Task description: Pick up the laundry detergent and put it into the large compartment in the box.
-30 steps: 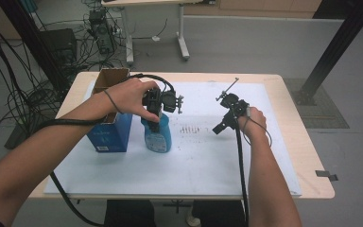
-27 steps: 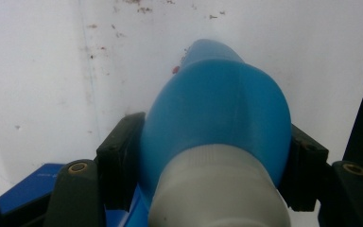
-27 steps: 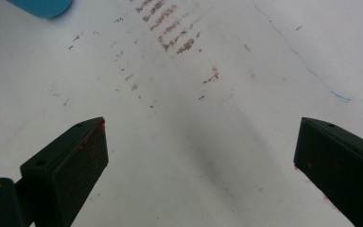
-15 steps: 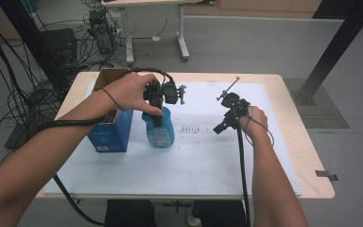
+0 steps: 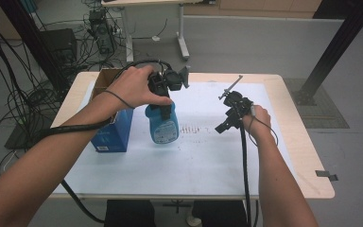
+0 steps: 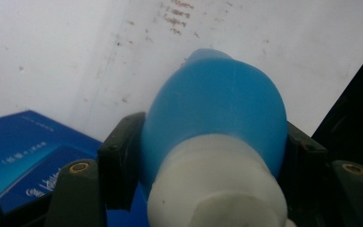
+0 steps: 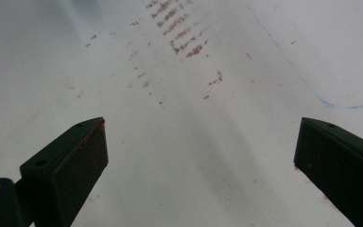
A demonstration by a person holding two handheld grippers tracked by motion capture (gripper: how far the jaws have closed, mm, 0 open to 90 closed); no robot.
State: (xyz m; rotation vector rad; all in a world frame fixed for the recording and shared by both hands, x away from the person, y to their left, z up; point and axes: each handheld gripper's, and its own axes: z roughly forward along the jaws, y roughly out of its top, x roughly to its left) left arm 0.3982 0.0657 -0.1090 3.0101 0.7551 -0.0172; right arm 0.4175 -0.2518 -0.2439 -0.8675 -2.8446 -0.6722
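Observation:
A blue bottle (image 5: 163,127) with a white cap (image 6: 217,189) hangs just above the white sheet (image 5: 189,156), left of the table's middle. My left gripper (image 5: 164,109) points down and is shut on the bottle's neck below the cap; in the left gripper view both black jaws press the blue body (image 6: 217,104) from either side. My right gripper (image 5: 223,126) hovers over the sheet to the right of the bottle, near a patch of brown marks (image 7: 184,33). Its jaws stand wide open with nothing between them.
A blue carton (image 5: 113,130) stands just left of the bottle, with an open cardboard box (image 5: 105,80) behind it at the table's back left corner. Cables trail from both grippers over the front edge. A thin blue pen line (image 7: 307,85) crosses the sheet.
My left gripper has risen with the blue bottle, lifting it off the sheet. The right gripper has stayed where it was.

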